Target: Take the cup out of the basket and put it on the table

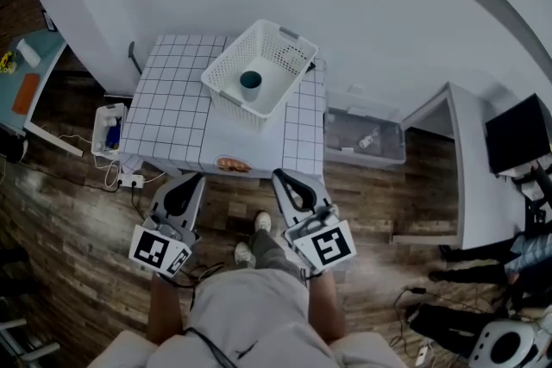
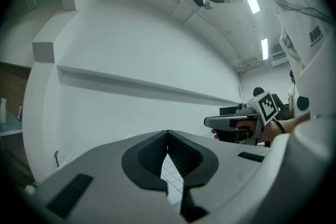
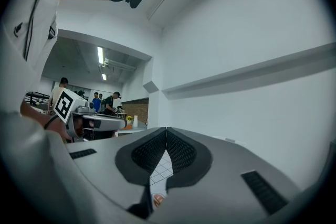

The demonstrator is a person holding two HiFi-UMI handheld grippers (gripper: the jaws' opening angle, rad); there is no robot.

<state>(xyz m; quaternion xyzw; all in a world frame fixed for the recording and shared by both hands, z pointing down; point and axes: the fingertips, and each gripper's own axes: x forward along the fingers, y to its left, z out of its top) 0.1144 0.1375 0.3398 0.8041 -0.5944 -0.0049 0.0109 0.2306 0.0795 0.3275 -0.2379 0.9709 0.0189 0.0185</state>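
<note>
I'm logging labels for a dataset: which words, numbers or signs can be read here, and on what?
No readable words or numbers.
Left claw cube, right claw cube: black square patterns, no letters.
Dark print on the person's white shirt: too blurred to read.

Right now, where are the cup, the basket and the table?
cup point(image 1: 250, 81): head view, its dark open top.
basket point(image 1: 289, 56): head view, its far slotted wall.
table point(image 1: 168, 112): head view, bare checked top left of the basket.
</note>
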